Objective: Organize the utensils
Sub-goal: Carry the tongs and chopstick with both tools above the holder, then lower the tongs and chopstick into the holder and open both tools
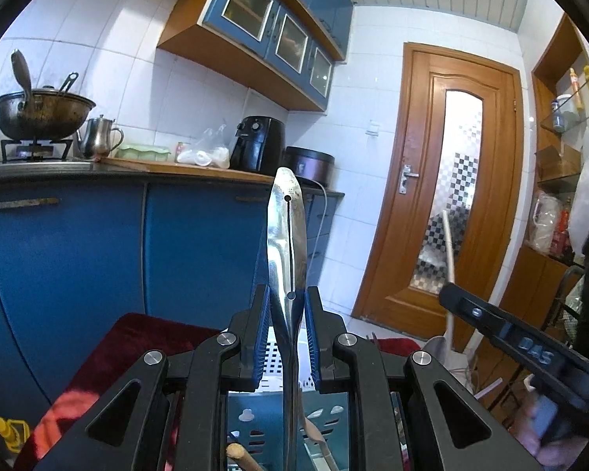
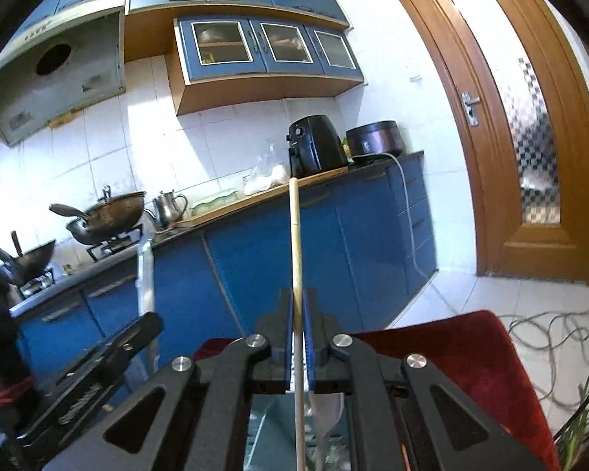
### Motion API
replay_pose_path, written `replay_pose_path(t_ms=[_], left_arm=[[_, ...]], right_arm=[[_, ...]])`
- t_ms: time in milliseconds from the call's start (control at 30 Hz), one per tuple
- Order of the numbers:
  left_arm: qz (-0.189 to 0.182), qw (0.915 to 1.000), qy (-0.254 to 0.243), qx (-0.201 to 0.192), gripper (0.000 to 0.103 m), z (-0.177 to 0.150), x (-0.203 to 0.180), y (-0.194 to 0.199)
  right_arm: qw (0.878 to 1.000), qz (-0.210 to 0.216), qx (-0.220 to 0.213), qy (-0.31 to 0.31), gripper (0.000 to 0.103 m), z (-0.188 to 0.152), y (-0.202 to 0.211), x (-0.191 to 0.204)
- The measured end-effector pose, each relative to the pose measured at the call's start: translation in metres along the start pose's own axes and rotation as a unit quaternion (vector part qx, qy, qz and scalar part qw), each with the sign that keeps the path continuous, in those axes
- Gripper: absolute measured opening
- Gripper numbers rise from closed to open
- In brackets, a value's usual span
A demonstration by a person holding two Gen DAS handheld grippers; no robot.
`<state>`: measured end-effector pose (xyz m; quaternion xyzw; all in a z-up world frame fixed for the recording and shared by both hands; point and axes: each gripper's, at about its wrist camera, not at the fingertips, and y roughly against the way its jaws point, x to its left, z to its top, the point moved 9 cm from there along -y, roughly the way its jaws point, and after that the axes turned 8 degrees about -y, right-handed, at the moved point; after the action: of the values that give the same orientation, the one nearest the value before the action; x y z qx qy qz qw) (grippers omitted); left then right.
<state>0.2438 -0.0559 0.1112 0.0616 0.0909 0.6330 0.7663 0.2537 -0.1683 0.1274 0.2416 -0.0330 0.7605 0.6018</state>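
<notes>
My left gripper (image 1: 287,304) is shut on a shiny steel utensil handle (image 1: 286,235) with a long slot, which stands upright above a blue utensil holder (image 1: 255,428). Wooden handles (image 1: 241,457) stick up inside the holder. My right gripper (image 2: 297,310) is shut on a thin wooden chopstick (image 2: 295,235), which points up; a steel spoon bowl (image 2: 326,408) lies below it over the holder (image 2: 267,424). The right gripper shows in the left wrist view (image 1: 502,329) at right, with the pale stick (image 1: 449,259) in it. The left gripper (image 2: 98,365) and steel handle (image 2: 145,271) show in the right wrist view.
A white perforated basket (image 1: 271,357) sits behind the holder on a red cloth (image 1: 110,353). Blue base cabinets (image 1: 78,259) and a counter with woks (image 1: 43,112), a kettle and an air fryer (image 1: 257,143) stand ahead. A wooden door (image 1: 447,180) is at right. Cables (image 2: 549,333) lie on the floor.
</notes>
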Motion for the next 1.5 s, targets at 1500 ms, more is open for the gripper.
replay_pose_path(t_ms=[1500], left_arm=[[-0.042,0.9979,-0.037,0.032,0.051,0.010,-0.024,0.086]], right_arm=[[1.000,0.017,0.017,-0.007,0.047,-0.018,0.091,0.036]])
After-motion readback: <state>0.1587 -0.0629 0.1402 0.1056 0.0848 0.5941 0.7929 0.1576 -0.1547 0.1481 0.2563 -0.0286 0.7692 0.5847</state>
